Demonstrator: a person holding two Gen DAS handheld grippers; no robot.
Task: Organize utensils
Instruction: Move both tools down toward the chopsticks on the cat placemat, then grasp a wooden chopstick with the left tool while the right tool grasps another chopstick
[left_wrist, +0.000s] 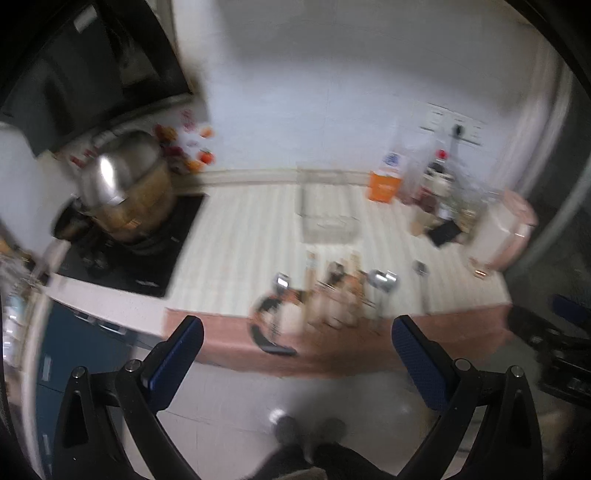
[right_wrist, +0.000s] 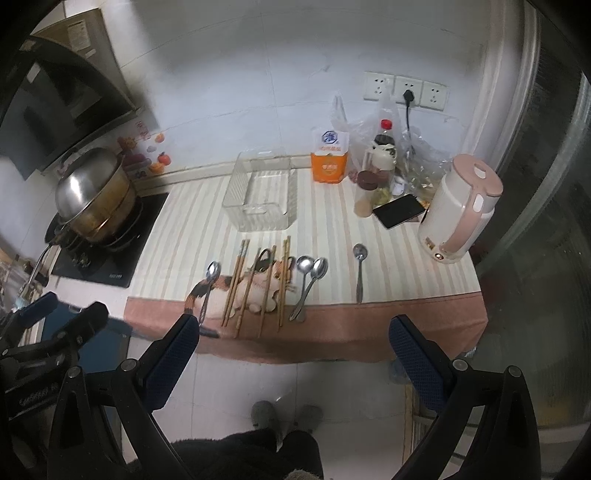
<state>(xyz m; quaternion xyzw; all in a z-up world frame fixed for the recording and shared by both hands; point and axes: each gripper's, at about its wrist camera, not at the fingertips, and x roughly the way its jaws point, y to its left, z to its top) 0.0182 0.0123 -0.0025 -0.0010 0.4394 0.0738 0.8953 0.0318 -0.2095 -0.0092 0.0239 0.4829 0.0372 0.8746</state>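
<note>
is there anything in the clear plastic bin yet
No, in the right wrist view the clear bin holds nothing, and the spoons and chopsticks all lie on the mat in front of it.

A white tiled wall (right_wrist: 240, 74) rises behind the worktop (right_wrist: 406, 266), which wears a striped cloth. Three sockets (right_wrist: 405, 90) sit on the wall at right, a dark range hood (right_wrist: 55, 103) hangs at left, and pale floor tiles (right_wrist: 332, 380) lie below
</note>
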